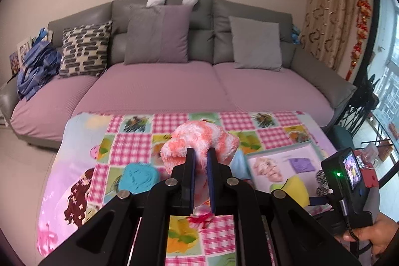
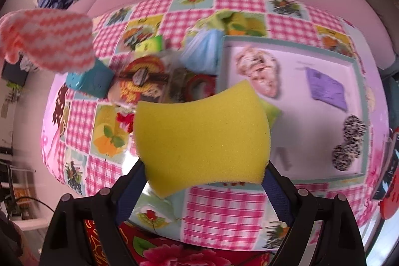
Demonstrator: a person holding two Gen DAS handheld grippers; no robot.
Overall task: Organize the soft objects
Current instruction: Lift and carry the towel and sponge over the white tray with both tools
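left gripper (image 1: 200,153) clamped on fuzzy orange-white striped sock (image 1: 199,141) | right gripper (image 2: 203,181) pinching curvy yellow sponge (image 2: 202,136); tray (image 2: 359,71) far right

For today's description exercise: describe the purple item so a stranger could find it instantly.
Start at the patchwork tablecloth, then find the teal-rimmed tray near the sofa side. The flat purple cloth lies inside, apart from the mottled lump and speckled pom-poms; it alone is flat, square-cornered and purple.

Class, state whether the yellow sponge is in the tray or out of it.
Out: the yellow sponge is held above the table between the right gripper fingers, not resting in the tray.
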